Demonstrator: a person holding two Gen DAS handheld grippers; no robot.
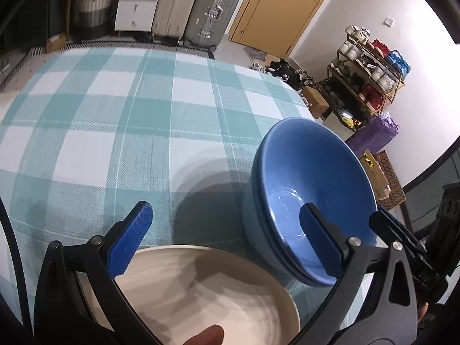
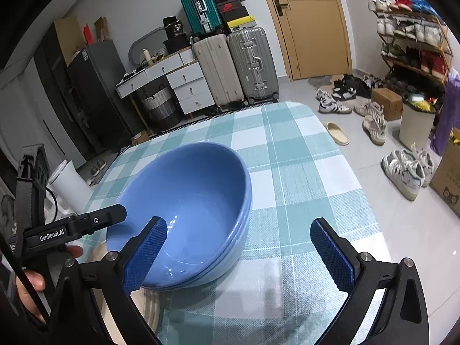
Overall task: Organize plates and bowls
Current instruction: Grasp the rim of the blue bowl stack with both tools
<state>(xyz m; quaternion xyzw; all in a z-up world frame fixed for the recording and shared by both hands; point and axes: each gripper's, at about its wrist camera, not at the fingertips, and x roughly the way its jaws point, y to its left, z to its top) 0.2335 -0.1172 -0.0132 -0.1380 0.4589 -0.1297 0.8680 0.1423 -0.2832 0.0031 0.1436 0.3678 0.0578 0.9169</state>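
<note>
hovering above the checked surface (image 1: 115,115), the left tool (image 1: 227,241) has its fingers spread wide and grips nothing. directly under it, close to the camera, lies a cream plate (image 1: 201,296); the picture there is blurred, so i cannot tell if it is one plate or several. just ahead of the left tool's right finger sit the blue bowls (image 1: 310,189), nested one inside the other, with two rims showing.

the right tool (image 2: 238,253) is also spread open and holds nothing. its left finger is in front of the near rim of the blue bowls (image 2: 187,201), its right finger over the bare cloth beside them. i cannot say if that finger touches the rim. the bowls' left edge seems to reach over the edge of the cream plate (image 2: 97,261), but if they rest on it is not clear.

the bowls look like glazed ceramic: stiff, rather heavy as a pair, smooth and slippery, and easy to chip. i judge the best hold is on the rim wall, one finger inside and one outside, pinching both rims together so the inner bowl does not slide. the plate is flat and low, so it needs a grip at its raised edge.
</note>
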